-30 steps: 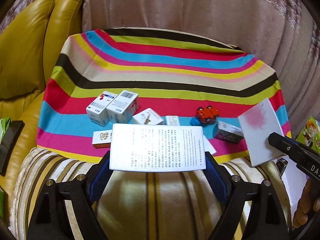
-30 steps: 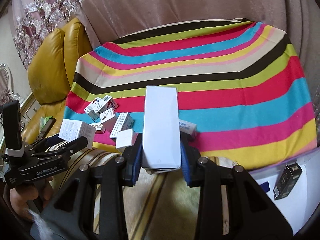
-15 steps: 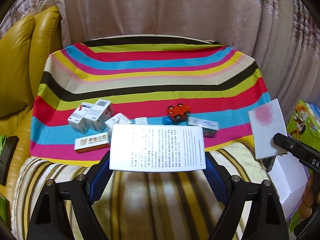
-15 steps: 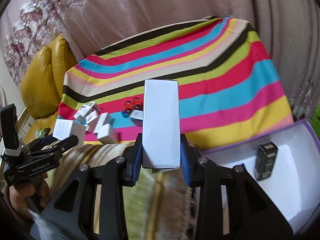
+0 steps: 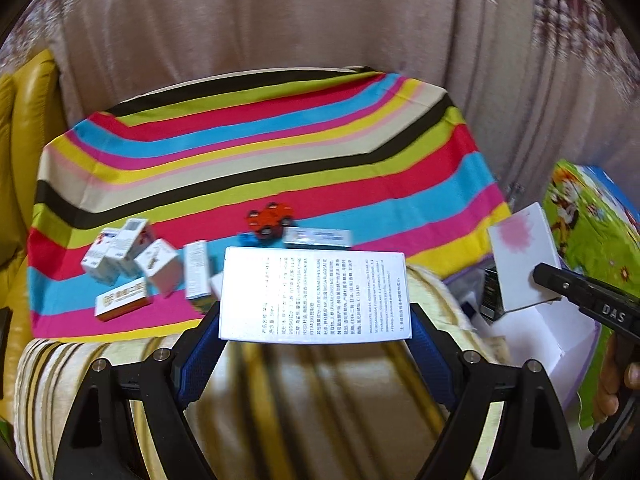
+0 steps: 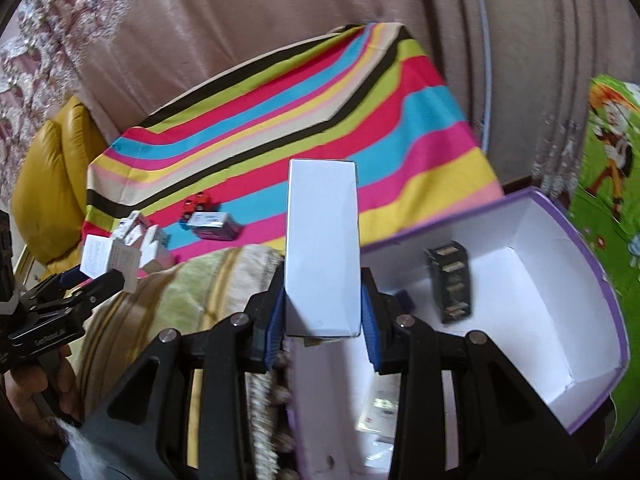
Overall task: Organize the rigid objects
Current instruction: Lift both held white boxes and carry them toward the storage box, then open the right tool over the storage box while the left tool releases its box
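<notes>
A: Left wrist view first. What lies around?

B: A striped cloth (image 5: 260, 152) covers the surface ahead, with curtains (image 5: 320, 20) behind and a yellow sofa (image 5: 28, 120) at the left. On the cloth's near left sits a cluster of small boxes (image 5: 132, 256); a red toy car (image 5: 270, 218) stands near the middle, a flat carton (image 5: 318, 237) just beside it. A striped cushion (image 5: 280, 400) fills the foreground.

A: And the left gripper (image 5: 314, 344)?

B: Its blue pads clamp a printed box (image 5: 314, 294) by the short ends, held level above the cushion's far edge. It hides part of the cloth's near edge. At the right, the right gripper (image 5: 548, 276) carries a white box (image 5: 522, 258) with a pink blot.

A: Now the right wrist view.

B: The right gripper (image 6: 324, 328) grips the white box (image 6: 322, 248) by its long sides, end pointing forward. It hangs over the near left corner of a purple-edged bin (image 6: 576, 280), which holds a black box (image 6: 450, 284) lying inside. The white box blocks part of the cloth (image 6: 280, 128). At the left, a hand (image 6: 40, 384) holds the left gripper (image 6: 90, 276) with its printed box (image 6: 108, 260) over the cushion (image 6: 180, 300). A green mat (image 6: 608, 152) lies at the right.
</notes>
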`<state>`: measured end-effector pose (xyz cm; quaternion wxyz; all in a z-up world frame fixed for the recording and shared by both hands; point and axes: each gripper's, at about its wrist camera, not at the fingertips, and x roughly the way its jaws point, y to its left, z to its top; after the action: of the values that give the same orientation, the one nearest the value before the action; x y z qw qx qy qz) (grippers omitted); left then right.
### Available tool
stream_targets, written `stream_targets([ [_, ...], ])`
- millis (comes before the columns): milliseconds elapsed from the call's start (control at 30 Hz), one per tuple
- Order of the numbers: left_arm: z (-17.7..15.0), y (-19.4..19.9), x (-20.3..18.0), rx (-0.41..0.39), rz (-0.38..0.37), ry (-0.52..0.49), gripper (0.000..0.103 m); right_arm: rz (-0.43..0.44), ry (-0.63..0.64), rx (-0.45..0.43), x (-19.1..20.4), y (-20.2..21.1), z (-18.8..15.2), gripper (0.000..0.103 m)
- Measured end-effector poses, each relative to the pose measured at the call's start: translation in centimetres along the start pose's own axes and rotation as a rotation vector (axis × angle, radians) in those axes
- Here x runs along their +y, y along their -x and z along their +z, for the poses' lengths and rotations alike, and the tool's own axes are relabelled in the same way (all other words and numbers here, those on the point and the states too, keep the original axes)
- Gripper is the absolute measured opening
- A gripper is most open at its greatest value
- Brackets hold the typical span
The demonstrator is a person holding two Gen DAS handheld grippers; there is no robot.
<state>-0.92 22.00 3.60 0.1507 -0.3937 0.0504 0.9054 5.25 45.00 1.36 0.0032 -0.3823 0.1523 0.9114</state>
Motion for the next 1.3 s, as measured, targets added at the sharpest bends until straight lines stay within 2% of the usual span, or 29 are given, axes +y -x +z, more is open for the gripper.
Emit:
stream_targets([
  [400,-0.4,-0.1,-6.8,0.017,-0.095,-0.171,0.087,-0.186,-0.081,0.032,-5.3,0.8,-1.1,0.038],
  [700,-0.8,-0.3,-10.1,0.035,-0.173,-0.253,0.087,-0.246,-0.117,0.046,-7.3,1.3,-1.4,0.038],
  [867,-0.6,-0.7,-11.3,0.062,-0.251,-0.256,0.088,-0.255,-0.139,0.055,-7.9,1.5,-1.6,0.041],
  [1033,-0.8,-0.8,-11.3,0.071,-0.266,-0.243,0.089,-0.265,-0.145,0.051,-8.1,1.8,-1.6,0.057],
  [1300,-0.5,-0.4,-10.3,0.062,-0.301,-0.189,0.089,-0.262,-0.140,0.062,-8.0,1.6,-1.5,0.063],
])
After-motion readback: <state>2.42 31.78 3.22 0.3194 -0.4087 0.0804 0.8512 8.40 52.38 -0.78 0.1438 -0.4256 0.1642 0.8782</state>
